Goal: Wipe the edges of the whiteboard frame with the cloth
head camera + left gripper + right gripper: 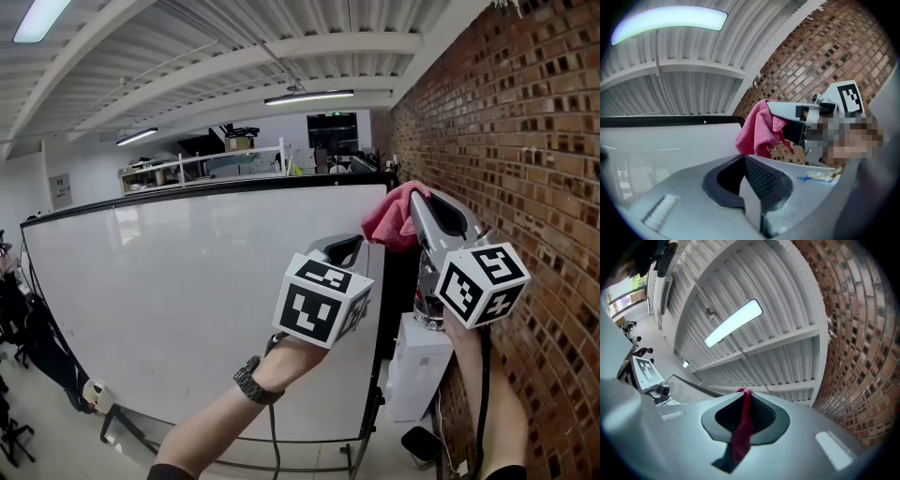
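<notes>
Nearest, the left gripper (343, 247) hovers in front of the whiteboard (187, 309), its jaws pressed together with nothing between them. Beyond it, the right gripper (415, 204) pinches a pink cloth (391, 223) at the upper right corner of the black frame (281, 183), beside the brick wall (525, 141).

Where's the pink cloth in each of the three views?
Head view: right of centre, cloth by the whiteboard's top right corner.
Left gripper view: centre, cloth hanging from the right gripper.
Right gripper view: low centre, cloth pinched between the jaws.
Shared landmark: brick wall, at right in all three.
</notes>
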A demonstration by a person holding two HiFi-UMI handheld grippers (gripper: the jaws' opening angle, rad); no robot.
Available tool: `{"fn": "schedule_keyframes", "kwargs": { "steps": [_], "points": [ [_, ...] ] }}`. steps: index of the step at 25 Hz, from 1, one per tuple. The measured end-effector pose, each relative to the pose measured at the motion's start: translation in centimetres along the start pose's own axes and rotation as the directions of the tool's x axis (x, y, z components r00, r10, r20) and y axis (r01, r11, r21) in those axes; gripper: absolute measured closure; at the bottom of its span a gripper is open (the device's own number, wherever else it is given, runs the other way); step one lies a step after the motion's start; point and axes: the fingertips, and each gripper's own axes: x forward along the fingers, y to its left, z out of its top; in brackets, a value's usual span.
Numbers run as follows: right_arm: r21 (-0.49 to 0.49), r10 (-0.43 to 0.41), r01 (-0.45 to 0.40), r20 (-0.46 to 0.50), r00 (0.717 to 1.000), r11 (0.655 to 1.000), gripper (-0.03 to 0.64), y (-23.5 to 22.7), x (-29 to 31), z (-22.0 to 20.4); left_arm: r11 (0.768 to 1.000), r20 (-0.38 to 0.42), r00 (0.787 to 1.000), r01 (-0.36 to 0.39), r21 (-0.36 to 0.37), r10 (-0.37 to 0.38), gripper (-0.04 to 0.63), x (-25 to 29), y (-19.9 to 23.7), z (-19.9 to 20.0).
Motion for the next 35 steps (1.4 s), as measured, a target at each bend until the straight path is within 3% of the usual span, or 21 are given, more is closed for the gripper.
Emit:
{"fn": "schedule_keyframes", "kwargs": {
  "steps": [8,25,29,35],
  "points": [
    [-0.03,0.006,-0.004,0.055,0.998,1.0,0.595,-0.1,0.8,2.3,0.994,-0.014,0.997,-0.078,0.076,0.08,0.594,-1.2,2.8,2.5],
    [0.131,0.102,-0.118,0.123,0.987,0.984,0.595,1.9,2.9,0.0,0.98,-0.122,0.98,-0.141,0.143,0.159,0.594,-0.9,5.9,-0.2],
    [0.164,0.13,-0.147,0.107,0.986,0.975,0.594,4.0,4.2,-0.3,0.979,-0.093,0.982,-0.152,0.134,0.165,0.594,-1.8,7.4,0.4],
    [0.16,0.091,-0.101,0.069,0.993,0.982,0.594,7.6,5.9,-0.1,0.982,-0.045,0.99,-0.124,0.142,0.131,0.594,-5.6,9.7,1.4]
  ]
}}
